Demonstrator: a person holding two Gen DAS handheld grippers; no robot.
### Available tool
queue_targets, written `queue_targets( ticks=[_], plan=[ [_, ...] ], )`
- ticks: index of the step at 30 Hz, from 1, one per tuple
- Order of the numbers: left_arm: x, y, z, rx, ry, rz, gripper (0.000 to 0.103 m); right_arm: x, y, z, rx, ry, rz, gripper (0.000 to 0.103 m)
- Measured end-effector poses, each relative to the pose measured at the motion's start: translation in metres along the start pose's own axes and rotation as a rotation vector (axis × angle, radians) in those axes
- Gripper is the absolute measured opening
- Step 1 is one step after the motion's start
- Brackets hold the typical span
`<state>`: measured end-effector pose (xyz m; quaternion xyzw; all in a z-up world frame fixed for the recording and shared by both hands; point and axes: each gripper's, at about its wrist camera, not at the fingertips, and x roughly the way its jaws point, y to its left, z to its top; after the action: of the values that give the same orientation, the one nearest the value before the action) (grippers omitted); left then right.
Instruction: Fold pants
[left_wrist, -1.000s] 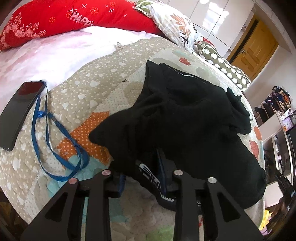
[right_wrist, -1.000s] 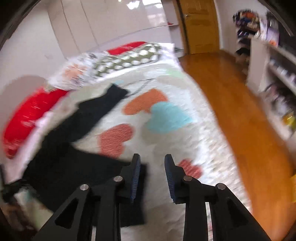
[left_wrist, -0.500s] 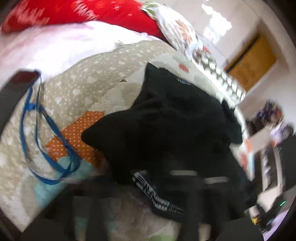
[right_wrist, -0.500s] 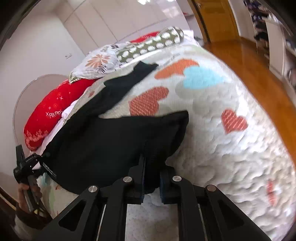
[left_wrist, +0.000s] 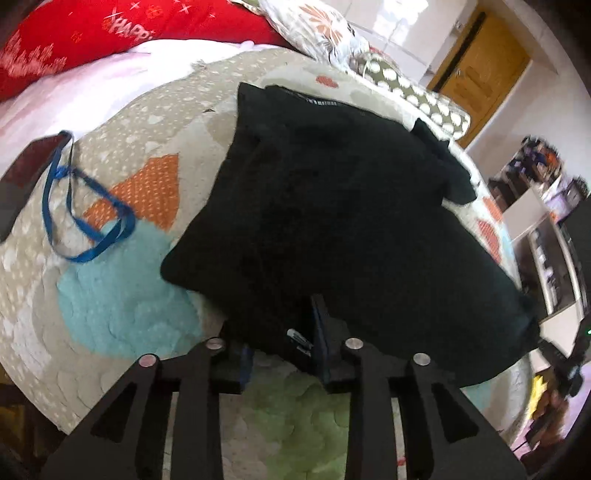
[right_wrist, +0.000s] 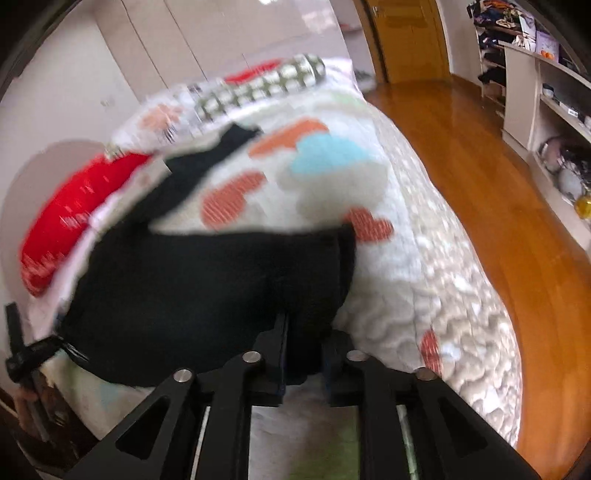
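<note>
Black soft cotton pants (left_wrist: 332, 206) hang pinched at the near edge in both my left tongs (left_wrist: 282, 345) and right tongs (right_wrist: 303, 350), mid-fold, so next I should carry that edge across the heart-patterned quilt (right_wrist: 399, 266).

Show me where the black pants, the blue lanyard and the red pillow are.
black pants (left_wrist: 332, 206), left wrist view, middle of the fabric.
blue lanyard (left_wrist: 92, 218), left wrist view, lower strap loop.
red pillow (left_wrist: 110, 29), left wrist view, printed front.

Black pants (left_wrist: 332, 206) cover both gripper tips: the left gripper (left_wrist: 282, 332) and right gripper (right_wrist: 301, 332) vanish into the cloth. The phone (left_wrist: 22, 181) is cut by the left edge. The right view's pillows (right_wrist: 74, 214) are motion-blurred.
</note>
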<state>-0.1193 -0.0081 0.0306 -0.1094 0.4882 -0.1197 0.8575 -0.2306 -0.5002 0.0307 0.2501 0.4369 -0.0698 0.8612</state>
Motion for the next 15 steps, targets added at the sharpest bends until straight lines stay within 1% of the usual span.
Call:
queue_targets(
  ticks=[1,2,3,5,6,7,8,10,12,15],
  plan=[
    [-0.004,0.002,0.001,-0.006,0.001,0.013,0.040,-0.002,0.000,-0.001,-0.004,-0.002,-0.034,0.034],
    [-0.009,0.004,0.002,-0.009,-0.001,0.031,0.052,-0.006,-0.001,-0.001,-0.007,-0.011,-0.051,0.036],
    [-0.017,0.007,0.005,-0.014,-0.012,0.051,0.053,-0.013,0.000,0.002,-0.007,-0.030,-0.063,0.038],
    [-0.036,0.009,0.009,-0.004,-0.060,0.071,0.054,-0.024,0.001,0.007,-0.006,-0.066,-0.071,0.038],
    [-0.046,0.009,0.012,0.006,-0.091,0.086,0.057,-0.030,0.004,0.010,-0.012,-0.089,-0.065,0.040],
    [-0.052,0.008,0.015,0.014,-0.116,0.097,0.060,-0.036,0.010,0.014,-0.023,-0.112,-0.044,0.043],
    [-0.058,0.005,0.020,0.023,-0.140,0.095,0.063,-0.038,0.016,0.017,-0.034,-0.124,-0.022,0.043],
    [-0.059,0.000,0.026,0.035,-0.165,0.079,0.064,-0.034,0.034,0.022,-0.076,-0.130,0.060,0.043],
    [-0.053,-0.006,0.031,0.042,-0.167,0.066,0.064,-0.022,0.056,0.025,-0.118,-0.114,0.126,0.043],
    [-0.031,-0.017,0.037,0.061,-0.146,0.051,0.064,0.007,0.094,0.024,-0.202,-0.064,0.193,0.043]
  ],
)
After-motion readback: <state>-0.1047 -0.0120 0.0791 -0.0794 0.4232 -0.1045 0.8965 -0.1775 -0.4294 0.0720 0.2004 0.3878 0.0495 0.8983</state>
